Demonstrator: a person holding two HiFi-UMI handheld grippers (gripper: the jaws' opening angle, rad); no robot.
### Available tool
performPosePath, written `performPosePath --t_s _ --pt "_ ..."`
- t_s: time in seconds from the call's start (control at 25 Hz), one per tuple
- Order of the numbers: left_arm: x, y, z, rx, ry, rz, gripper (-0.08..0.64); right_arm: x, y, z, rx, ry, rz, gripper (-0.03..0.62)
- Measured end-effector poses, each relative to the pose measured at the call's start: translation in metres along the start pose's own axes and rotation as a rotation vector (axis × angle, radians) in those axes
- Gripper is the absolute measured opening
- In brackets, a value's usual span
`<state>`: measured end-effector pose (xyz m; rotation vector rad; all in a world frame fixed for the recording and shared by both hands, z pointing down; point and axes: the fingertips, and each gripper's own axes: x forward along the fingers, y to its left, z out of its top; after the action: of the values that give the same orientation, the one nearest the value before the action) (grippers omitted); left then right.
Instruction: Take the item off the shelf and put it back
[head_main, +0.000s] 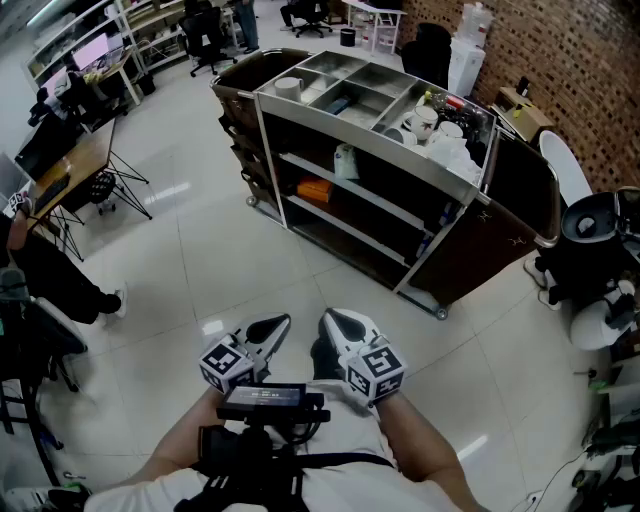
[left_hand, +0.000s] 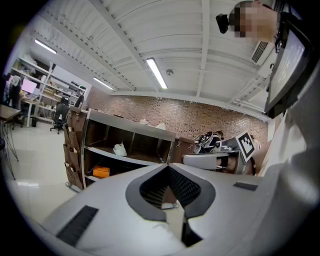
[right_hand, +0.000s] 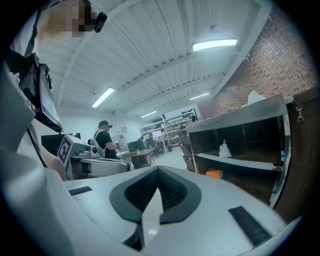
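Note:
A dark shelf cart (head_main: 300, 108) with a steel top tray stands ahead on the tiled floor. On its upper shelf sits a white bag-like item (head_main: 345, 160) (left_hand: 119, 149) (right_hand: 224, 148). On the shelf below lies an orange box (head_main: 314, 190) (left_hand: 101, 171) (right_hand: 214, 173). My left gripper (head_main: 278, 325) (left_hand: 167, 167) and right gripper (head_main: 335, 320) (right_hand: 158, 170) are held side by side close to my body, well short of the cart. Both are shut with nothing between their jaws and point toward the shelves.
The cart's top tray holds cups and containers (head_main: 430, 125). Desks with monitors (head_main: 70, 150) and a tripod (head_main: 115, 185) stand at the left. A seated person (head_main: 40, 270) is at the left edge. Black and white machines (head_main: 595, 260) line the brick wall at the right. Another person (right_hand: 104, 140) stands further back.

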<state>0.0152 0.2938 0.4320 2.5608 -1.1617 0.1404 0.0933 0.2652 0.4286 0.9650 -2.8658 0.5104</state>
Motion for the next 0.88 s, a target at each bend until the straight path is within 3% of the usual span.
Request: performPosePath --t_s 0.32,0.44,0.72,0.88 --pt "0.048 0.074 0.021 0.013 0.013 0.023 0.011 0.078 -0.06 0.027 -0.008 0.005 0.038 0.008" --pt "0.076 0.096 0.047 -0.018 0.004 0.038 0.011 0.103 -0.087 0.034 -0.005 0.02 0.044 0.008" --pt "0.138 0.169 0.077 -0.008 -0.008 0.017 0.011 0.159 -0.15 0.061 -0.019 0.03 0.025 0.008" --pt "0.181 0.19 0.095 -0.009 0.001 -0.005 0.011 0.181 -0.186 0.063 -0.002 0.051 0.011 0.008"
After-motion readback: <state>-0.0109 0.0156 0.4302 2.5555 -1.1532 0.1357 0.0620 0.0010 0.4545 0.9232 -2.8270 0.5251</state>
